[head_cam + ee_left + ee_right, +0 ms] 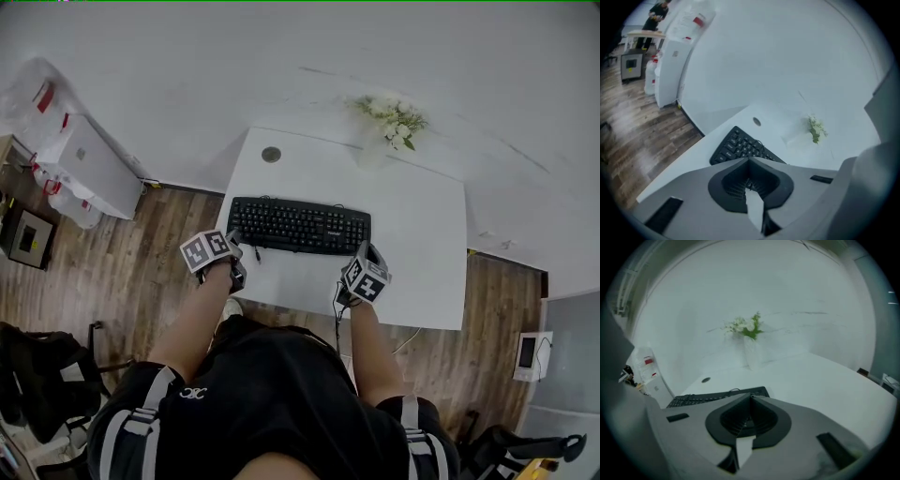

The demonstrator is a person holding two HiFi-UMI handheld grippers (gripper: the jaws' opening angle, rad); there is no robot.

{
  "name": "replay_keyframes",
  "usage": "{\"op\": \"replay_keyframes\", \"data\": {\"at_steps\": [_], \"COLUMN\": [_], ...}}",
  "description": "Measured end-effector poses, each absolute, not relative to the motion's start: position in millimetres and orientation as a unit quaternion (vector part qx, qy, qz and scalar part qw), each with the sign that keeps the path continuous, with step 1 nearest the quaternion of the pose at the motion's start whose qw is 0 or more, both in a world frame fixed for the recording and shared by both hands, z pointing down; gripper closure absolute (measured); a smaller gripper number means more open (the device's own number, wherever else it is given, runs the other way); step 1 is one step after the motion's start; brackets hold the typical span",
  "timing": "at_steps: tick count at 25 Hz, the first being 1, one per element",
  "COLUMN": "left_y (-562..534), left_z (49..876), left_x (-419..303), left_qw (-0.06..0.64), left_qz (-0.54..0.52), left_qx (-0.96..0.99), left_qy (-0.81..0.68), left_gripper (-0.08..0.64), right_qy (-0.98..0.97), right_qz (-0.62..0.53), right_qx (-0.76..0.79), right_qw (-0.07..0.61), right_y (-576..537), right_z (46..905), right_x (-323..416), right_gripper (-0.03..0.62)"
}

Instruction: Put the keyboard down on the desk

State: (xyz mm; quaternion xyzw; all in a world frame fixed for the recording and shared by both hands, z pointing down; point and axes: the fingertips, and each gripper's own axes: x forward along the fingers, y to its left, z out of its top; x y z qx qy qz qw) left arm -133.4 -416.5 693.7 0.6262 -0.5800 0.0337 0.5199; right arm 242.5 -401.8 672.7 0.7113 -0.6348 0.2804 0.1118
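Black rectangular plastic keyboard (300, 226) is noted lying flat on the white desk (427, 281), long axis left to right. Left gripper (233, 240) is held near its left end and right gripper (365, 251) near its right. Both pairs of jaws are pressed together, with nothing gripped. Placement is judged done.

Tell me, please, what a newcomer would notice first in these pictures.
The black keyboard lies flat in the middle of the white desk. Behind it, at the desk's far edge, stands a vase of white flowers. The left claw and the right claw are both shut and empty, near the keyboard's front corners.
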Motion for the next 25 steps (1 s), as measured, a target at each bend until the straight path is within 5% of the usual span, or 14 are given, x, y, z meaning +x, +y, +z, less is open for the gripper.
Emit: {"op": "replay_keyframes", "data": {"at_steps": [15,25], "left_y": [-401.0,-378.0], "left_z": [465.4,447.7], "left_x": [-17.9,0.8], "left_qw": [0.041,0.031], "left_qz": [0.051,0.040], "left_qx": [0.830,0.832], "left_qy": [-0.554,-0.552], "left_gripper": [0.560,0.558], "right_qy": [-0.767,-0.768], "right_qz": [0.056,0.038], "right_qx": [0.639,0.638], "right_qw": [-0.029,-0.046], "right_y": [-391.6,-363.8], "right_z": [461.8,436.4], "right_x": [189.6,192.7], "right_gripper": [0.589,0.589]}}
